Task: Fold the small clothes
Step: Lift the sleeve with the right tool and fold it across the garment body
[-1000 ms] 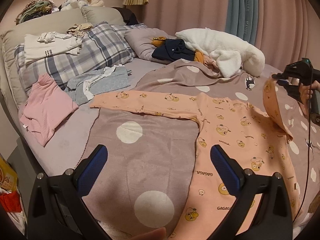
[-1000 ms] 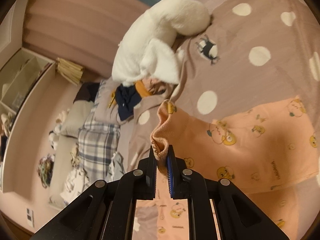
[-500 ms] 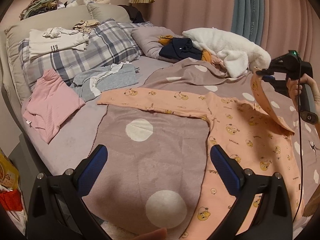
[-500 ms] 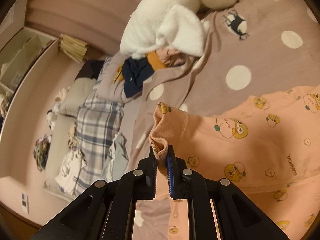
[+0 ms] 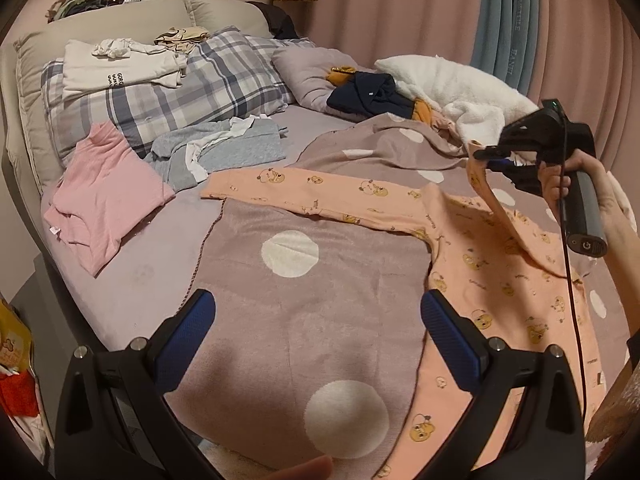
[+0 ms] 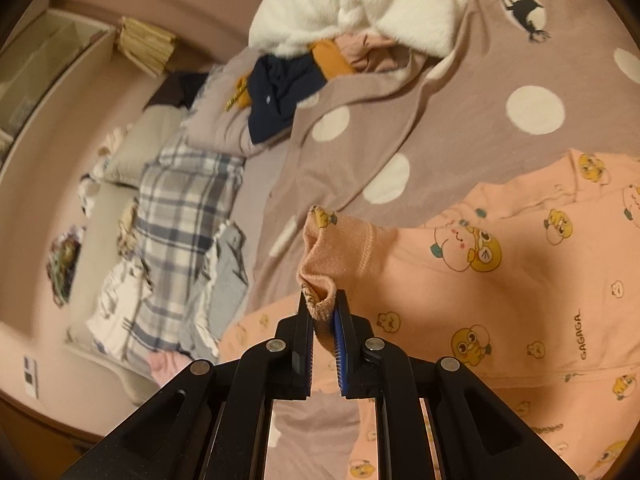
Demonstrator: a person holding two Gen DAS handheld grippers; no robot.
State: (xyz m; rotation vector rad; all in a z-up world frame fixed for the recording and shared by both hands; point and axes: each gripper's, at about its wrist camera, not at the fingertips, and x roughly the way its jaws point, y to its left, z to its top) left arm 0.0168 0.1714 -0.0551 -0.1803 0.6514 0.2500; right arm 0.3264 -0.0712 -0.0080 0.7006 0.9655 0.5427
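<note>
bedroom scene: my work surface is a bed covered by a mauve polka-dot blanket, with plaid pillows at the head and loose laundry around the edges, including a pink top and a grey garment. on the blanket lies the task item, a peach baby romper printed with small bears; its body lies flat at my right, and one sleeve extends flat toward the pillows. the other sleeve is raised off the body. my right gripper is pressed together on that sleeve's ribbed cuff, which bunches between the pads. my left gripper is spread wide, holds nothing, and hovers above bare blanket just beside the romper's side edge. handling judgement: the fabric looks like a thin, soft knit, light and fully limp, so it will sag and drag rather than hold shape. i would take hold at hems, cuffs or seams, where the layers are thicker, and carry the raised sleeve low across the chest to prevent wrinkling.
</note>
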